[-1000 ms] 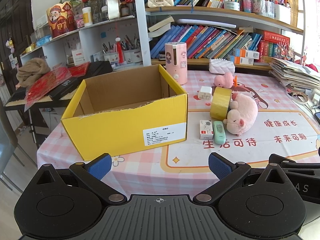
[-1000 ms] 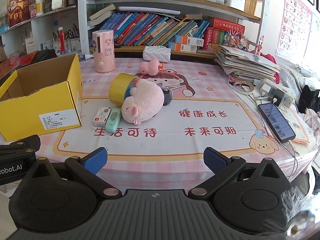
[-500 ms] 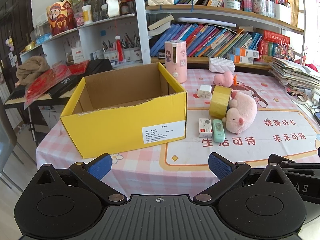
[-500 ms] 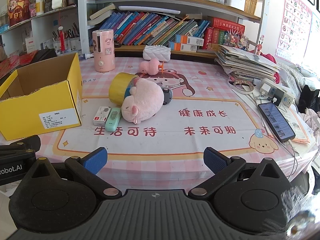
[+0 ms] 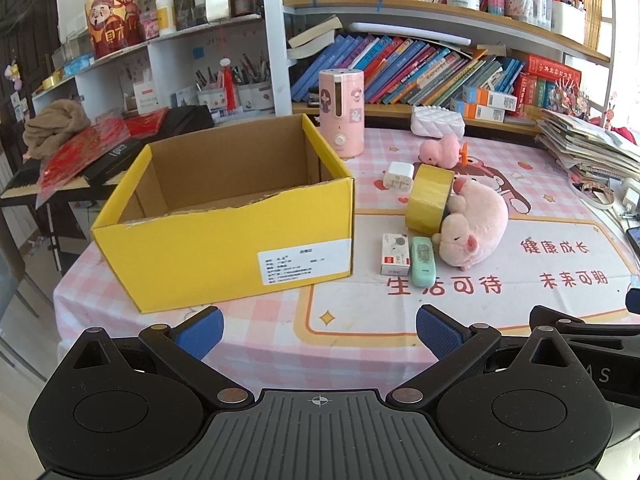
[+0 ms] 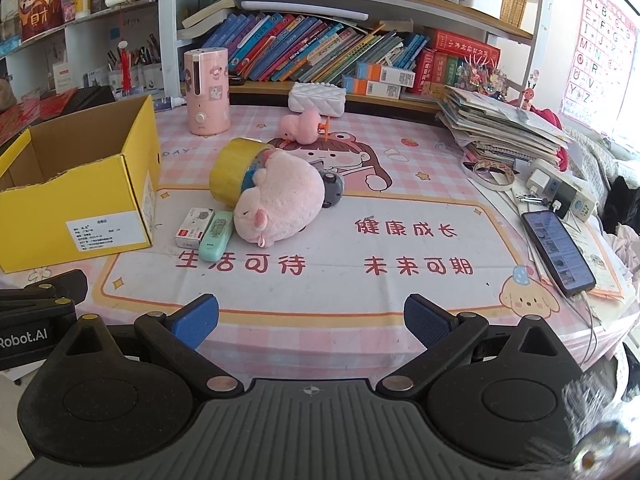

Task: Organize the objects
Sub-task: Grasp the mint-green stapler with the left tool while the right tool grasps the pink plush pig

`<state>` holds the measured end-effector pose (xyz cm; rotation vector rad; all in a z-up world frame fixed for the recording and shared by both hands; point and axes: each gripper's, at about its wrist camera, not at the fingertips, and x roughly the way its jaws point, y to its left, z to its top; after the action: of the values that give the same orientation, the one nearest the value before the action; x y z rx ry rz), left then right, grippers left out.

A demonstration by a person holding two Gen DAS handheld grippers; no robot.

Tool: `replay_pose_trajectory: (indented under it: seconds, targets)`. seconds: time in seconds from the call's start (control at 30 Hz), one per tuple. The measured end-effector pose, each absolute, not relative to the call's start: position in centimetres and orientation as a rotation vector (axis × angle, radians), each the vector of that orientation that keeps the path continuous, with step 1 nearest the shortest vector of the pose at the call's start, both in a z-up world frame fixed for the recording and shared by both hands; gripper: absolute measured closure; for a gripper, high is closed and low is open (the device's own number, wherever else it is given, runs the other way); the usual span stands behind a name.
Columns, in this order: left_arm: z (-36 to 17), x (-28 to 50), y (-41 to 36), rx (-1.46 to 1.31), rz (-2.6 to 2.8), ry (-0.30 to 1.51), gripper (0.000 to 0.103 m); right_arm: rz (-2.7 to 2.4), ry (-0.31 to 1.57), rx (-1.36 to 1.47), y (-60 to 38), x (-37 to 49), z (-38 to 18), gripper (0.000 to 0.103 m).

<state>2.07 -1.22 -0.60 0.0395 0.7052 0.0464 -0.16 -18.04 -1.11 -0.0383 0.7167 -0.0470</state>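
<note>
An open yellow cardboard box (image 5: 224, 236) (image 6: 80, 208) stands empty on the table's left. Right of it lie a yellow tape roll (image 5: 428, 200) (image 6: 232, 176), a pink plush pig (image 5: 476, 228) (image 6: 280, 204), a small white carton (image 5: 395, 254) (image 6: 195, 227), a mint-green stapler-like item (image 5: 423, 266) (image 6: 216, 235), a white block (image 5: 398, 176) and a small pink plush (image 5: 440, 151) (image 6: 304, 126). My left gripper (image 5: 319, 332) is open, empty, near the table's front edge before the box. My right gripper (image 6: 311, 322) is open, empty, before the mat.
A pink cylinder appliance (image 5: 341, 112) (image 6: 207, 92) and white quilted case (image 6: 317, 98) stand at the back. Bookshelves rise behind. A paper stack (image 6: 504, 124), a charger (image 6: 560, 190) and a phone (image 6: 558, 252) lie at the right. A grey ball (image 6: 332, 190) sits behind the pig.
The left wrist view has drifted slightly, so the box and objects sit a little lower and leftward. The right view is almost unchanged. Both grippers stay open.
</note>
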Motion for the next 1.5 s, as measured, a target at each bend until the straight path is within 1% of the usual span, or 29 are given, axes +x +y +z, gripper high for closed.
replay_pose_trajectory:
  seconds: [0.77, 1.07, 1.3, 1.33, 1.4, 1.47, 1.5]
  targets:
    - [-1.5, 7.2, -4.9, 0.005, 0.14, 0.751, 0.003, 0.106, 0.742, -0.025, -22.1, 7.9, -2.2, 0.003]
    - [-1.9, 8.3, -5.6, -0.005, 0.144, 0.747, 0.003, 0.184, 0.744, 0.049, -23.1, 12.0, -2.8, 0.003]
    - [-2.4, 9.3, -5.7, -0.015, 0.116, 0.779, 0.003, 0.226, 0.792, 0.13, -23.0, 16.2, -4.2, 0.003]
    - [-2.5, 9.4, -5.8, -0.013, 0.116, 0.783, 0.004, 0.226, 0.798, 0.138, -23.0, 17.0, -4.5, 0.003]
    - [-2.9, 9.8, -6.1, -0.005, 0.101, 0.803, 0.01, 0.224, 0.82, 0.151, -23.0, 18.3, -5.2, 0.003]
    - [-3.3, 10.3, -6.4, -0.01, 0.081, 0.829, 0.024, 0.225, 0.848, 0.169, -23.0, 19.5, -5.9, 0.003]
    - [-3.5, 10.6, -6.5, -0.015, 0.07, 0.843, 0.028, 0.234, 0.855, 0.181, -23.1, 20.0, -6.2, 0.004]
